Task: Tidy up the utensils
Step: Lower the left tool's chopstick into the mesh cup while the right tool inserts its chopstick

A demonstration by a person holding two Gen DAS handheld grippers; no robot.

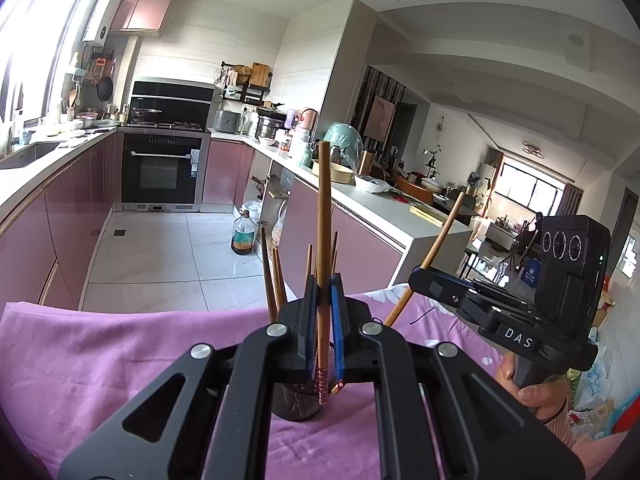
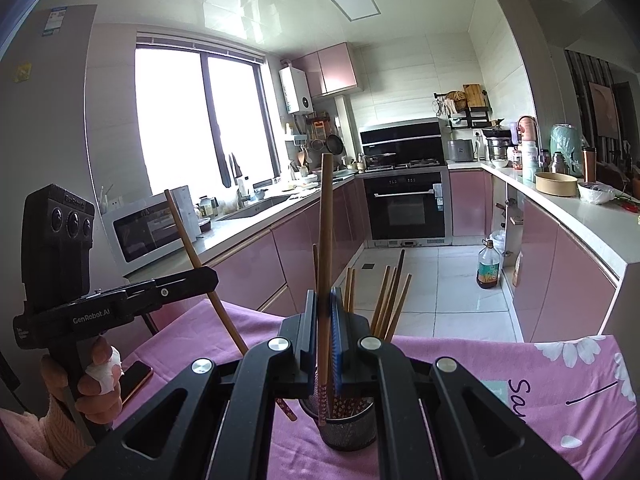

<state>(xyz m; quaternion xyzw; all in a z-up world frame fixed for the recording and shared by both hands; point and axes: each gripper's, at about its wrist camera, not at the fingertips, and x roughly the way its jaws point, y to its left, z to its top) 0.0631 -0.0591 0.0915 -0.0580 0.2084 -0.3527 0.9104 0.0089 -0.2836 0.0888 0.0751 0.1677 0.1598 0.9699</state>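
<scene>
While gripping chopsticks (image 1: 323,216), both grippers (image 1: 322,300) upright.

We hold both grippers raised and facing each other. Our left gripper (image 1: 323,312) has its jaws pressed tight on a chopstick (image 1: 323,216) that stands nearly upright between them. Our right gripper (image 2: 323,316) is likewise clamped on a chopstick (image 2: 325,240). Our right hand (image 1: 536,392) and left hand (image 2: 96,384) wrap the handles.

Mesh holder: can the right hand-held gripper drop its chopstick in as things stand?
Probably yes. The right hand-held gripper holds its chopstick upright, tip already at the mesh holder mouth; chopsticks inside lean away.
</scene>
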